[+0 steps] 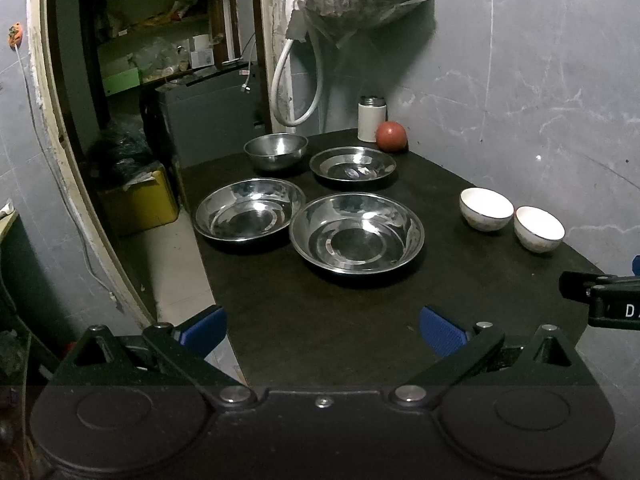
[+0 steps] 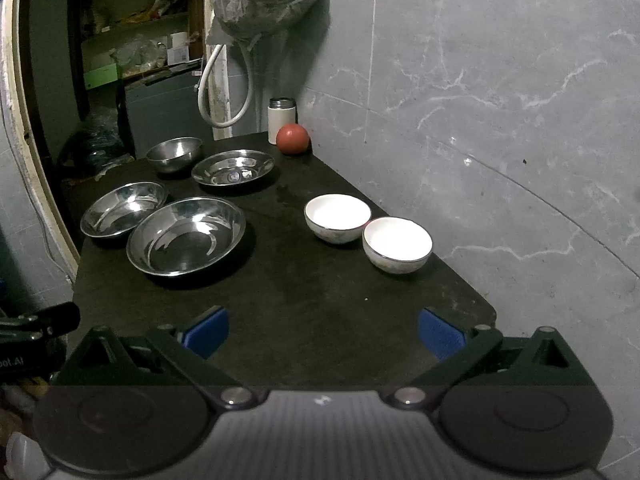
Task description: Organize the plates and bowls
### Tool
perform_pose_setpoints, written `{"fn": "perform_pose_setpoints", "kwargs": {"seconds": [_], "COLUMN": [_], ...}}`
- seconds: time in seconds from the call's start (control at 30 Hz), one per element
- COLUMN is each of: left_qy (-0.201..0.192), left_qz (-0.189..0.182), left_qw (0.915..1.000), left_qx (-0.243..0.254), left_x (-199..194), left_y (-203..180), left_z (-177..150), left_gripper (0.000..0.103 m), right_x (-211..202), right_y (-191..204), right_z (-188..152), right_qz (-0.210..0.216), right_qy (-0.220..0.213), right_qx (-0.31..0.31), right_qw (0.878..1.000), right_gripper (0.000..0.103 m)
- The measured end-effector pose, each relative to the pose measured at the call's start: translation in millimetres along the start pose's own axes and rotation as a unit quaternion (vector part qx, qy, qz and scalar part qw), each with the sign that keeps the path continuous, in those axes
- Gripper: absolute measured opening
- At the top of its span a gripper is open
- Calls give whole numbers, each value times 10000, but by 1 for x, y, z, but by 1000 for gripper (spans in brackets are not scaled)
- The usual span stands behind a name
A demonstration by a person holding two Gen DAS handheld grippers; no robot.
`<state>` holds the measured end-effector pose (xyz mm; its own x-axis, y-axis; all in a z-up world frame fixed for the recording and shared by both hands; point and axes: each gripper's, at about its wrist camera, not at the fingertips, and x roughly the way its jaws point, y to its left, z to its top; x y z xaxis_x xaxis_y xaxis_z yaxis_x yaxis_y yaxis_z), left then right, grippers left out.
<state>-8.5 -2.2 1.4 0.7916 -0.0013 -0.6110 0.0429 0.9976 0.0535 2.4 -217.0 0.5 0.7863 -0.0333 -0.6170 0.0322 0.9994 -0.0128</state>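
Here the right gripper [image 2: 323, 330], jaws apart and empty like the left gripper [image 1: 323, 330], sits nearer the two white bowls [image 2: 397, 245], ahead-right by the wall.

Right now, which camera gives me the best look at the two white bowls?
The right wrist view. Both white bowls sit near its centre, large, with open insides and rims fully visible. The left wrist view shows the same white bowls smaller, pushed toward the right edge and distorted by the fisheye.
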Motion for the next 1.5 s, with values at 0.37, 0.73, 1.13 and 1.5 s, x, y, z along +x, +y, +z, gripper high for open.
{"fn": "perform_pose_setpoints", "kwargs": {"seconds": [0.37, 0.73, 1.13, 1.5], "left_qy": [659, 880, 871, 1012], "left_qz": [-150, -559, -102, 909], "left_qw": [9962, 9939, 9961, 9893], "left_qx": [543, 353, -32, -536], "left_x": [24, 36, 60, 101], "left_y": [-9, 0, 20, 91], "left_z": [-13, -8, 17, 70], "left_gripper": [100, 100, 101, 102], "right_x": [11, 21, 51, 112], "right_y": [-3, -5, 17, 63], "right_z": [-1, 2, 28, 73], "right_qz": [-31, -34, 423, 1323], "right_qy": [113, 196, 168, 111], "right_qx": [18, 89, -277, -559], "right_qw": [9999, 9998, 9986, 9896], "right_gripper": [103, 103, 103, 103]}}
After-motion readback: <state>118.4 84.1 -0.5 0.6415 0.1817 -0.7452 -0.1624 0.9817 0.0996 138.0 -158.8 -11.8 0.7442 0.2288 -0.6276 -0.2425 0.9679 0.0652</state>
